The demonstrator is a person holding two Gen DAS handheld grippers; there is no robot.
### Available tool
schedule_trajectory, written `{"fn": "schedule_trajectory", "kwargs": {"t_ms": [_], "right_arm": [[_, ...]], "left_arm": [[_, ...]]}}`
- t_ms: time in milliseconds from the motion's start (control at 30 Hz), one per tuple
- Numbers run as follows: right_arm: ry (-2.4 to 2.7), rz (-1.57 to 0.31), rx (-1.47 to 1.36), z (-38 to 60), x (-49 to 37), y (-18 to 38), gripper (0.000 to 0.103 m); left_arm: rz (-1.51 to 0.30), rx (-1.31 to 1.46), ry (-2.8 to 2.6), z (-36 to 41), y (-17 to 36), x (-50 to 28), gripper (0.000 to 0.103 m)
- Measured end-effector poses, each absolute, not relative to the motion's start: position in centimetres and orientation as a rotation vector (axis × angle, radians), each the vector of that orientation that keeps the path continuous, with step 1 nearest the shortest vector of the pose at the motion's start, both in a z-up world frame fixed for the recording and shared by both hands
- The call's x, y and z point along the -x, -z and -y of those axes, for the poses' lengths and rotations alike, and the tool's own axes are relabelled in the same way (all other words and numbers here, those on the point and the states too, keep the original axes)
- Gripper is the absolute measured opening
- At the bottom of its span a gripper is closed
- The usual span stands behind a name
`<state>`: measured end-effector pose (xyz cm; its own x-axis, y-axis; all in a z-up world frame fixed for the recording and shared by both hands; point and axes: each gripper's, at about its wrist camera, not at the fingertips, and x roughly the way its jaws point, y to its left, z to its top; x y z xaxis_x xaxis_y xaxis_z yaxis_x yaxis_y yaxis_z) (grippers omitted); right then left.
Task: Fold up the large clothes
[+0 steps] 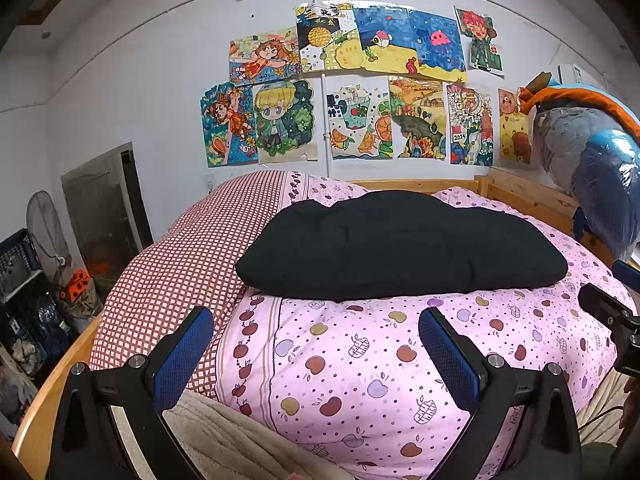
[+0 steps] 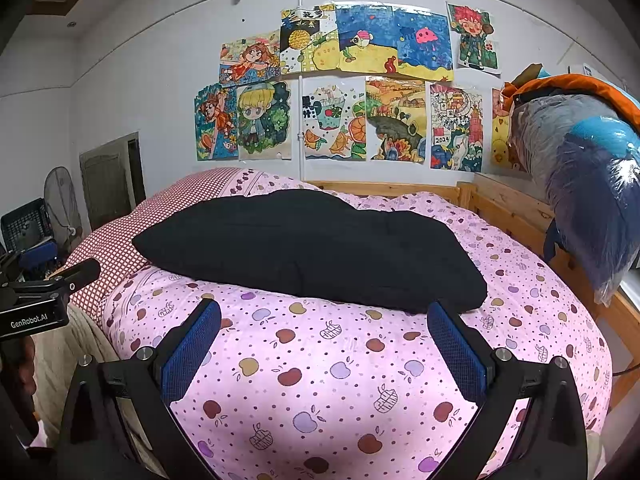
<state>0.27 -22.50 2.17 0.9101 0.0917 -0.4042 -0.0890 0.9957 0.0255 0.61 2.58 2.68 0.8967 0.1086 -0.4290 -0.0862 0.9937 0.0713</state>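
Your left gripper point(image 1: 316, 354) hangs above the near part of the bed with its blue-padded fingers point(image 1: 186, 356) spread wide and nothing between them. Your right gripper point(image 2: 324, 350) does the same a little further to the right, its fingers point(image 2: 456, 350) likewise held wide apart and empty. Neither one touches the cloth below.

The black garment point(image 1: 400, 246) you are to fold lies in front of you on top of the pink quilt point(image 1: 360, 372) with the apple print. It sits as a thick, rounded, already doubled-over bundle, stretched from left to right across the bed, with its near edge just beyond your fingertips. In the right wrist view the garment's right near corner point(image 2: 460, 296) lies just beyond the tip of your right-hand finger, apart from it.

To the left of the garment a red-and-white checked cover point(image 1: 180, 272) runs along the bed's left side, and a beige fleecy blanket point(image 1: 224, 440) shows under the quilt's near left edge. The wooden bed frame point(image 2: 504, 204) rises behind and to the right. On its right rail rests a bundle of bedding in clear plastic point(image 2: 592, 184), blue and grey with orange on top. Children's drawings point(image 1: 360, 80) cover the white wall behind the bed. A fan point(image 2: 64, 204) and dark crates point(image 1: 20, 260) stand on the floor at the left.
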Motion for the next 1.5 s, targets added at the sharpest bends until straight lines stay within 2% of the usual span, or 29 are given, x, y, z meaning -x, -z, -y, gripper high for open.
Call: {"fn": "schedule_trajectory", "kwargs": {"t_ms": [1500], "right_arm": [[-0.09,-0.434,-0.013,21.8,-0.5,-1.7,0.101]], "left_arm": [[-0.477,-0.02,-0.117,-1.5,-2.0,-1.0,0.103]]}}
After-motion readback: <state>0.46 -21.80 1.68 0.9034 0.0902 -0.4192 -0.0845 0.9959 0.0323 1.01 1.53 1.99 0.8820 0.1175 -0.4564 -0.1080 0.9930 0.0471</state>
